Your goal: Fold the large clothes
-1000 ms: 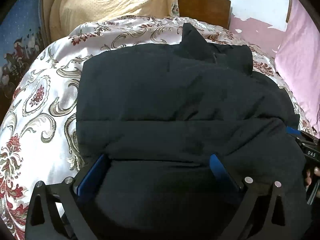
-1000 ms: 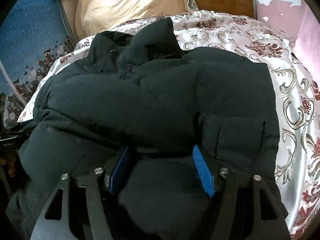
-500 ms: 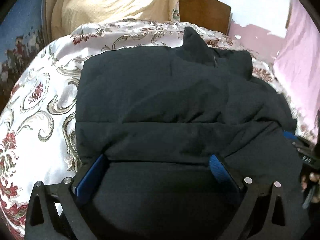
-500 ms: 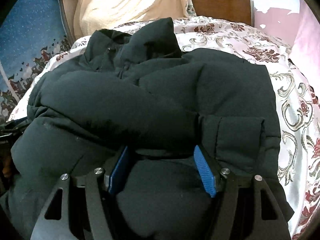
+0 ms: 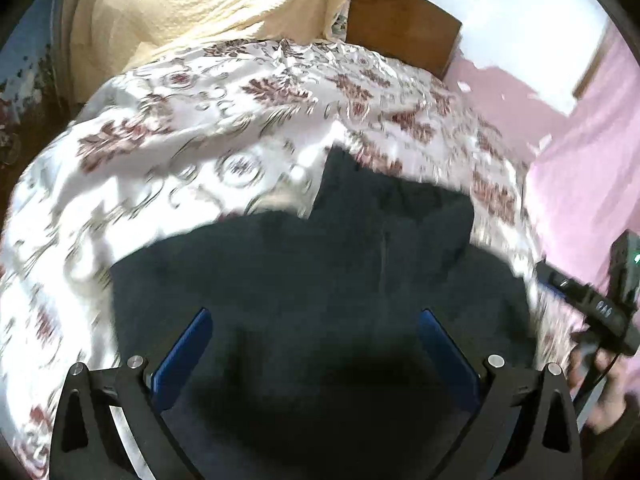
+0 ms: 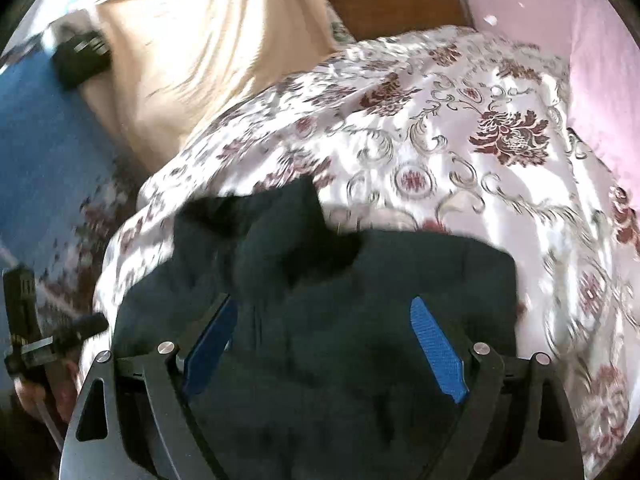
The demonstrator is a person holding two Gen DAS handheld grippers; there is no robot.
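A: Well, where is the coat (image 5: 320, 280)?

B: Spread on the bedspread (image 5: 200, 152), at the near end of the bed. Dark and puffy; its hood (image 6: 288, 232) pokes up toward the headboard (image 5: 400, 32). In both views it fills the lower half, blurred by motion.

A: And the left gripper (image 5: 316, 344)?

B: Its jaws stand wide apart, with the blue pads (image 5: 182, 356) on either side of the coat's near part. The cloth bulges up between the fingers, but they do not pinch it. I cannot tell whether the pads touch the fabric.

A: The right gripper (image 6: 324, 344)?

B: Much the same: jaws spread wide, blue pads (image 6: 438, 352) flanking the dark cloth, nothing clamped between them.

A: Do the two see each other?

B: Yes. In the left wrist view the right one shows at the right edge, with a hand (image 5: 604, 392) under it. In the right wrist view the left one shows at the left edge, beside the coat's side.

A: What else is around?

B: A cream cloth (image 5: 192, 12) hangs at the bed's far left, a pink cloth (image 5: 592, 168) lies to the right, and a blue patterned sheet (image 6: 44, 152) is on the left. A small dark device (image 6: 80, 58) sits by the cream cloth.
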